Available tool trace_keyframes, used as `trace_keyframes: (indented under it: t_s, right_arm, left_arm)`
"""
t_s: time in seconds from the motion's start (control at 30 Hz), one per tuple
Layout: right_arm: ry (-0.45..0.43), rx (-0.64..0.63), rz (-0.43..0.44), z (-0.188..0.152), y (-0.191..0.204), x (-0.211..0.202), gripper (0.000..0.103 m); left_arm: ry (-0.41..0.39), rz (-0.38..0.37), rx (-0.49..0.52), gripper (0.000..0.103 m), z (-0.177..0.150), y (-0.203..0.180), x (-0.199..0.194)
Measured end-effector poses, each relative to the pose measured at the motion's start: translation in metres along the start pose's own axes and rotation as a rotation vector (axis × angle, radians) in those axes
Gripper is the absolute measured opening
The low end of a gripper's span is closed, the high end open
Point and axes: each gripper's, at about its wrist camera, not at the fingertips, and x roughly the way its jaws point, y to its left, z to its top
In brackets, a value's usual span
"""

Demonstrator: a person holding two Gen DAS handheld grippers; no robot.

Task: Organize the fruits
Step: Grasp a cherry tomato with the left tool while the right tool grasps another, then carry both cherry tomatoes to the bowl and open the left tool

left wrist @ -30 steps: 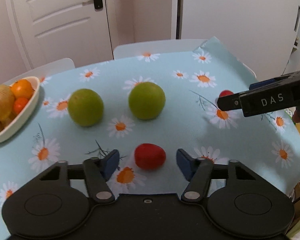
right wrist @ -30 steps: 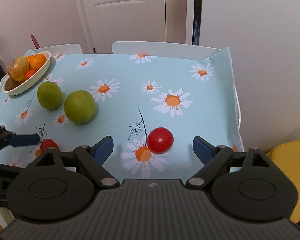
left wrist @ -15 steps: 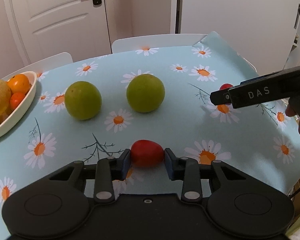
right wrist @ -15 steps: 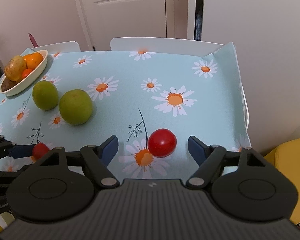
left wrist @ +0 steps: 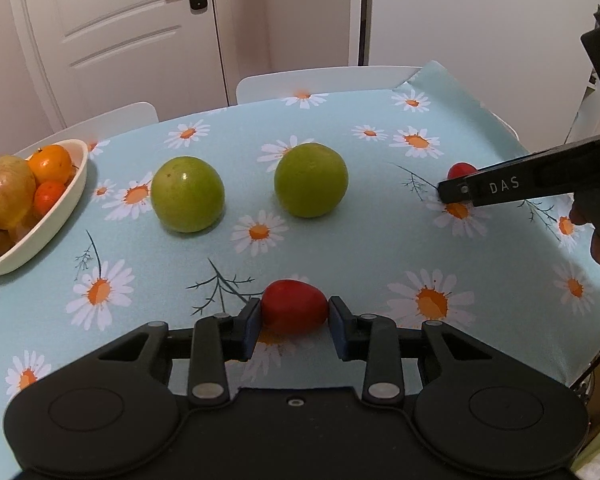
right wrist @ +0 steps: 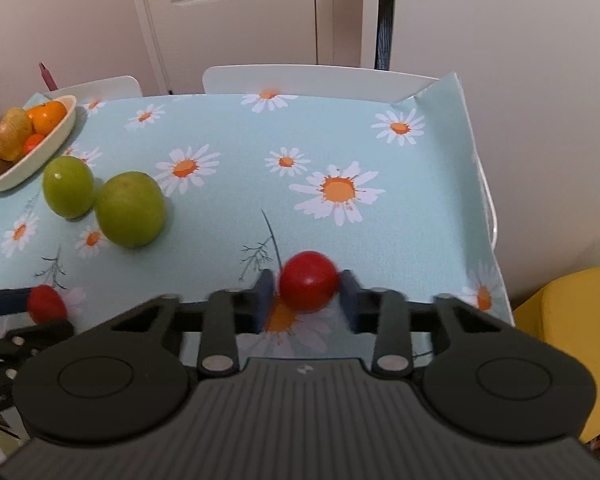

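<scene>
An oval red fruit (left wrist: 294,306) is clamped between the pads of the left gripper (left wrist: 294,322), low over the daisy-print tablecloth (left wrist: 360,248). A rounder red fruit (right wrist: 309,286) is likewise pinched between the closed pads of the right gripper (right wrist: 309,300), above an orange-centred daisy. Beyond the left jaws two green fruits (left wrist: 187,194) (left wrist: 311,185) are seen side by side, apart from each other. Further to the left of those jaws, a white bowl (left wrist: 66,208) holding orange and yellowish fruit is noted at the cloth's edge.
</scene>
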Motion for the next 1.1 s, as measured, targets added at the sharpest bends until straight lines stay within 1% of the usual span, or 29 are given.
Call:
trace_keyframes:
  t_s: [0.23, 0.5, 0.63, 0.87, 1.1]
  right_arm:
    - [-0.005, 0.025, 0.001, 0.0, 0.002, -0.009, 0.047]
    - [-0.021, 0.014, 0.01, 0.007, 0.021, -0.034, 0.047]
    - [-0.033, 0.017, 0.021, 0.013, 0.038, -0.047, 0.047]
    - [-0.06, 0.008, 0.036, 0.031, 0.074, -0.067, 0.047]
    - [-0.067, 0.017, 0.07, 0.053, 0.115, -0.074, 0.047]
  left_arm:
    - [0.0, 0.004, 0.001, 0.039, 0.001, 0.006, -0.009]
    - [-0.031, 0.005, -0.029, 0.039, 0.007, 0.019, -0.031]
    - [-0.042, 0.002, -0.046, 0.039, 0.011, 0.032, -0.043]
    - [-0.075, 0.014, -0.044, 0.039, 0.021, 0.062, -0.065]
    - [-0.104, 0.033, -0.045, 0.039, 0.034, 0.1, -0.081]
